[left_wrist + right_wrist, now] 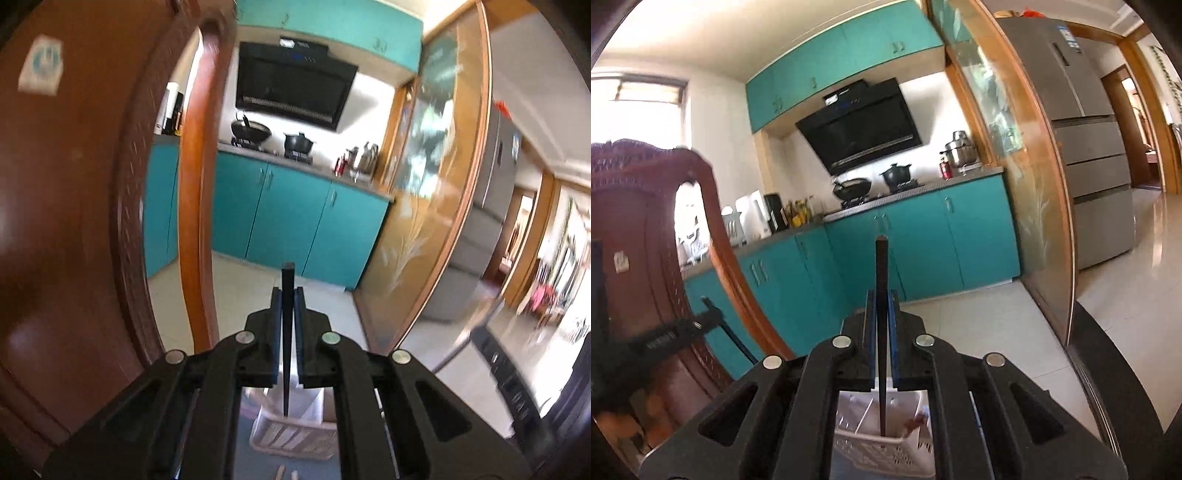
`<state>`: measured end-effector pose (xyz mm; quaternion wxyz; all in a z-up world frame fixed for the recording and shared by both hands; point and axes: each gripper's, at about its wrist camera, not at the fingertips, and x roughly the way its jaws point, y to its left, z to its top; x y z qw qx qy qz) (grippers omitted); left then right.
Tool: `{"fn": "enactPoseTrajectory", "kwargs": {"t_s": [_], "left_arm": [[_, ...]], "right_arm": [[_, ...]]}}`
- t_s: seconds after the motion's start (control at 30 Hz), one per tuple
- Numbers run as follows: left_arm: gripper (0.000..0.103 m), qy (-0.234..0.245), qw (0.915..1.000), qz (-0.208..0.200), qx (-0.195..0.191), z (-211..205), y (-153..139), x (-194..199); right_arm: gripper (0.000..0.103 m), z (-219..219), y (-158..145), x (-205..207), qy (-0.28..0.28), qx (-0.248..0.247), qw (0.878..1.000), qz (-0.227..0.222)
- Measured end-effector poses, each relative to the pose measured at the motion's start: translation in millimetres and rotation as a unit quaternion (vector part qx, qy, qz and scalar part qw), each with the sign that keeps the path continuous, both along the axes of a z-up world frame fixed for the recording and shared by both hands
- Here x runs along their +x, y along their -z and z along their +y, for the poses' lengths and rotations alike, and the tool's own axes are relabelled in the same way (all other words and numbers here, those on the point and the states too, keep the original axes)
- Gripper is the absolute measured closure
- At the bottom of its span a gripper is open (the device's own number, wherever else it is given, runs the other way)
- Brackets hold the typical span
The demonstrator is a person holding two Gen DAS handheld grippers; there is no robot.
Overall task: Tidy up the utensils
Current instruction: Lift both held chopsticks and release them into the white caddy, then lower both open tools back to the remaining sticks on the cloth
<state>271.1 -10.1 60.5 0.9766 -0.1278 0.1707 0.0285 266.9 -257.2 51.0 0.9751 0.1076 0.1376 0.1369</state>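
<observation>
My left gripper is shut on a dark chopstick held upright, its thin tip hanging just above a white slotted utensil basket. My right gripper is shut on another dark chopstick, also upright, its lower end inside the white utensil basket. That basket holds a pale utensil and something reddish-brown. The left gripper with its chopstick shows at the left of the right wrist view.
A carved brown wooden chair back stands close on the left; it also shows in the right wrist view. Teal kitchen cabinets with a stove and pots lie ahead. A glass sliding door and a grey fridge are to the right.
</observation>
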Motion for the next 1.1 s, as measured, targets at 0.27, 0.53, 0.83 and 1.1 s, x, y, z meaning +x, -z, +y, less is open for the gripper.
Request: {"fn": "enactPoseTrajectory", "kwargs": {"t_s": [0.27,0.53,0.83,1.1], "left_arm": [[0.096,0.041,0.9988,0.024,0.014,-9,33,-9],[0.094,0.054,0.9976,0.01,0.044,-11,37,-37],[0.093,0.071,0.9934,0.007,0.09,-24,74,-50],[0.086,0.082,0.9916,0.081,0.059,-12,104,-31]], "right_arm": [[0.093,13,6,-23,-0.011,-0.048,0.999,-0.004],[0.087,11,26,-81,-0.107,-0.068,0.992,-0.021],[0.087,62,165,-33,-0.192,-0.163,0.923,0.289],[0.087,81,216,-21,-0.175,-0.193,0.891,0.371]]}}
